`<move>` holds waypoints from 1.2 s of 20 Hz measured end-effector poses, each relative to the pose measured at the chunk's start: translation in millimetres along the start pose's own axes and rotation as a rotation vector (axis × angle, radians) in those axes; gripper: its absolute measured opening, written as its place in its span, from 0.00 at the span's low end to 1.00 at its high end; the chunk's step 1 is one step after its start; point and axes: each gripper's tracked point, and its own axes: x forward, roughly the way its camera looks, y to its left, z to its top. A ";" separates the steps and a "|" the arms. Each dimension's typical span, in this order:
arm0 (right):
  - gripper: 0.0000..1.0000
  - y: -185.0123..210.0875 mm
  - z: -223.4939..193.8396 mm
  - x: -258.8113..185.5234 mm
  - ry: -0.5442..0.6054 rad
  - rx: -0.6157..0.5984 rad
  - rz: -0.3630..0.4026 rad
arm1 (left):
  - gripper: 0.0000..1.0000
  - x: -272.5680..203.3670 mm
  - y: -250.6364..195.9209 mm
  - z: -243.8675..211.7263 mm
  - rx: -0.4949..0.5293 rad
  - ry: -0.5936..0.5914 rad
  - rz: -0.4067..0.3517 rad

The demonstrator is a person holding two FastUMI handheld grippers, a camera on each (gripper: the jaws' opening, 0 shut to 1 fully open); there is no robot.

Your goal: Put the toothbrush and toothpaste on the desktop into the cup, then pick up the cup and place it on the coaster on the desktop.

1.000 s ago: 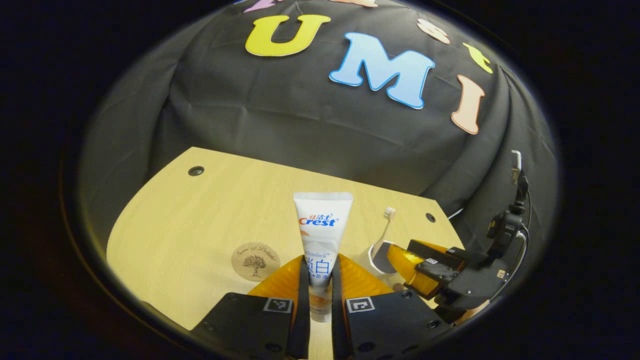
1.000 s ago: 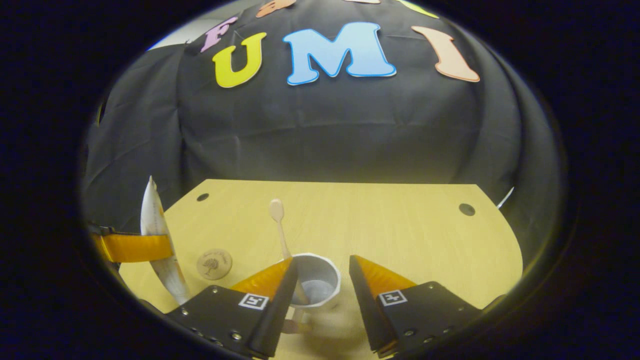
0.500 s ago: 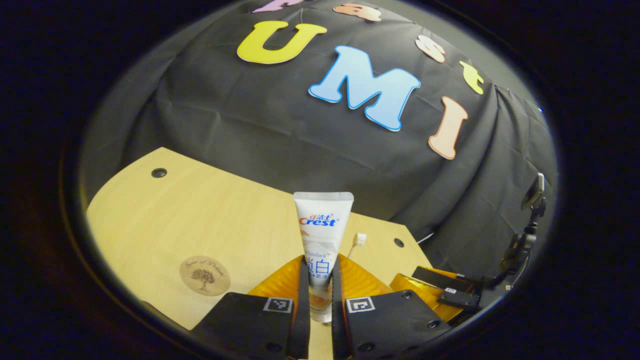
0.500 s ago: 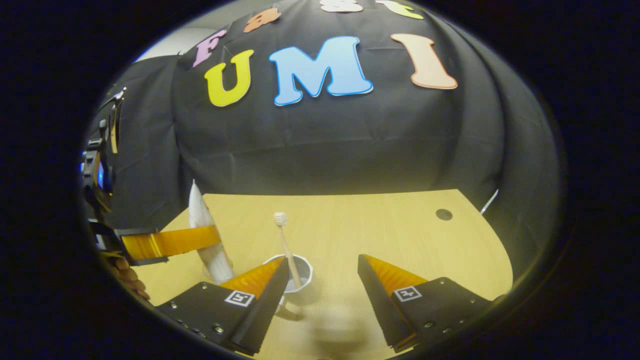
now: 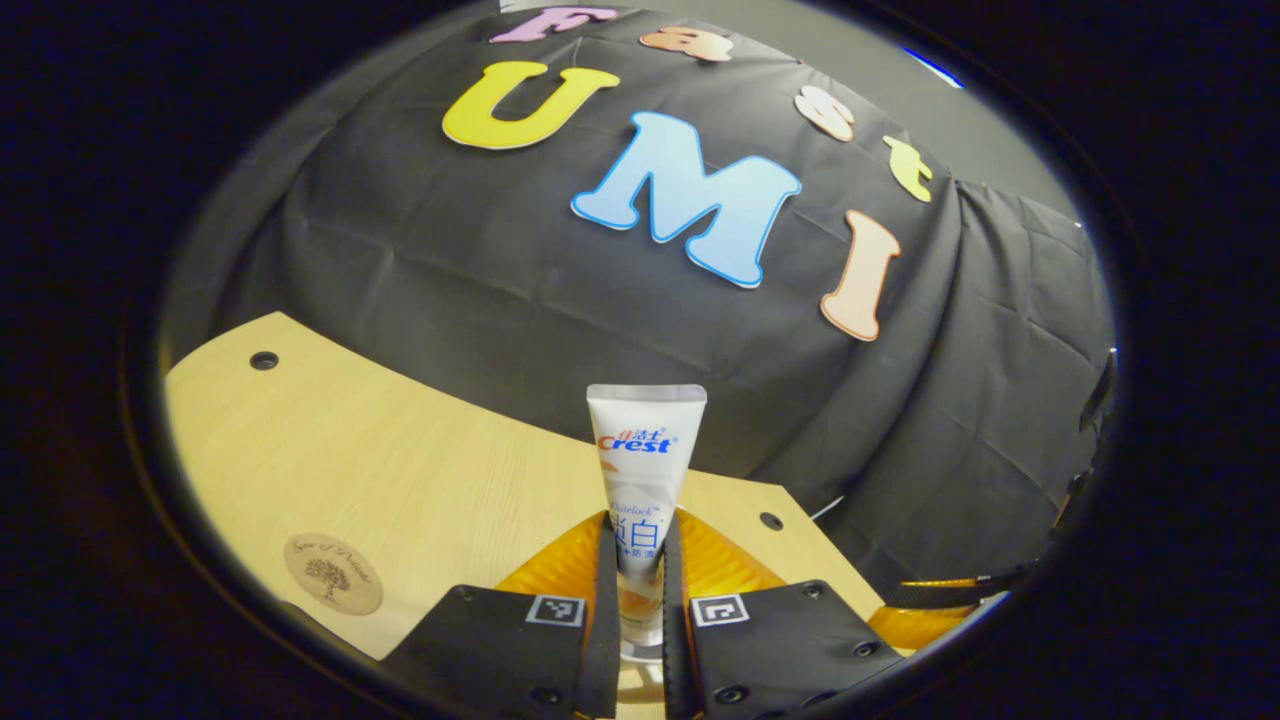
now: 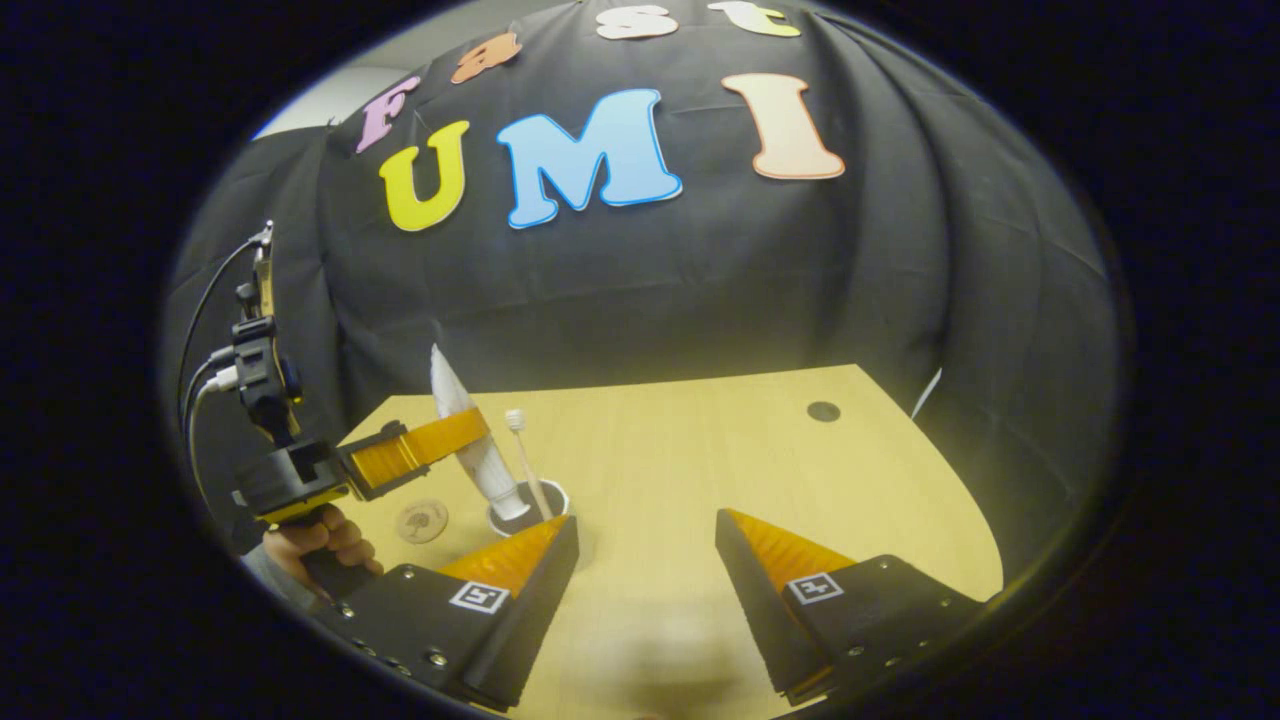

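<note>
Toothpaste, a white plastic tube (image 5: 640,470) with a flat crimped end on top, stands upright between the two fingers of the left gripper (image 5: 636,585), and both fingers press on its lower part in the left gripper view. In the right gripper view the same tube (image 6: 470,445) is held by that gripper (image 6: 425,450) with its lower end inside the small white cup (image 6: 527,505), just at the rim. A hand (image 6: 315,540) grasps the handle of this gripper below.

A white toothbrush with a thin pale handle (image 6: 524,455) stands in the cup, leaning a little, with its bristle head up, just beside the tube.

The right gripper (image 6: 650,550) has its fingers spread wide and holds nothing. The cup sits near the tip of its left finger, a little beyond it, and I cannot tell if they touch.

The round brown coaster with a tree drawing (image 5: 333,573) lies flat on the light wooden desktop (image 5: 400,470), to the left of the left gripper and apart from it. In the right gripper view the coaster (image 6: 421,521) lies near the cup, on its left.
</note>
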 end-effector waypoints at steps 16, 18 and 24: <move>0.85 20.8 -21.7 4.6 0.078 0.017 0.045 | 0.87 -9.3 -9.0 -29.6 0.124 0.057 -0.006; 0.86 27.0 -22.4 6.4 0.086 0.014 0.047 | 0.87 -17.3 -13.9 -21.9 0.140 0.045 -0.018; 0.85 58.2 -30.1 18.8 0.144 -0.002 0.069 | 1.00 -50.7 -18.8 11.7 0.186 0.005 -0.039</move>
